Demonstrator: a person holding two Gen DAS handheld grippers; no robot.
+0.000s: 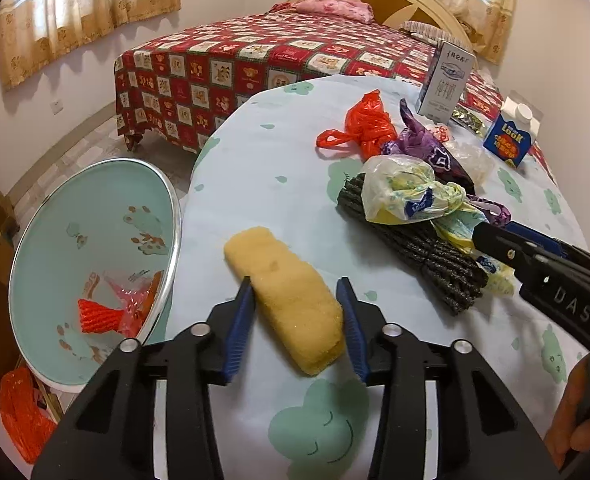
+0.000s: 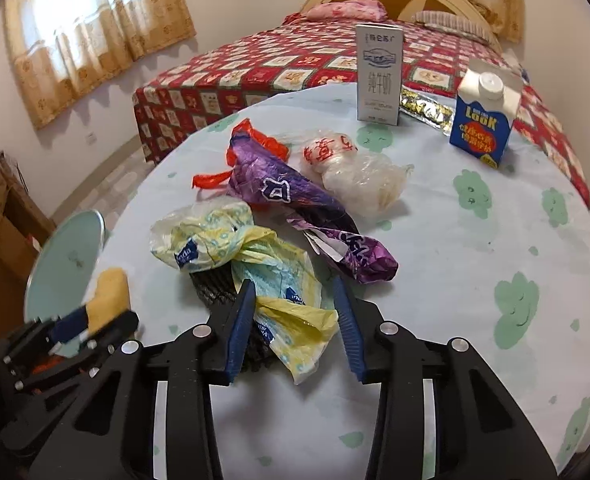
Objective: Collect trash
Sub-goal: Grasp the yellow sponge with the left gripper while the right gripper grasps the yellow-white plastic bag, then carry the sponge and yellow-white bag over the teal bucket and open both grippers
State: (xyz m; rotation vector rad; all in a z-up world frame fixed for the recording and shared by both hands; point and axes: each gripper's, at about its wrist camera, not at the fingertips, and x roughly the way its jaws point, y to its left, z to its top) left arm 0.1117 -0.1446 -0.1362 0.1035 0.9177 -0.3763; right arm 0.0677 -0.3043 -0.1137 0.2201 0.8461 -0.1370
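A yellow sponge [image 1: 291,296] lies on the table between the fingers of my open left gripper [image 1: 297,292]; the pads sit close on both sides of it. My right gripper [image 2: 295,296] is open around a yellow and white plastic bag [image 2: 291,320], which lies over a dark rope bundle [image 1: 415,248]. The right gripper also shows in the left wrist view [image 1: 503,248], and the left one in the right wrist view [image 2: 91,316]. A purple wrapper [image 2: 295,196], a red bag [image 1: 367,124] and a clear bag [image 2: 355,172] lie further back.
A pale green bin [image 1: 55,248] with red trash inside stands tilted at the table's left edge. Two cartons [image 2: 379,76] [image 2: 483,120] and a foil packet [image 2: 427,110] stand at the back of the table [image 2: 475,300]. A bed [image 1: 255,60] lies beyond.
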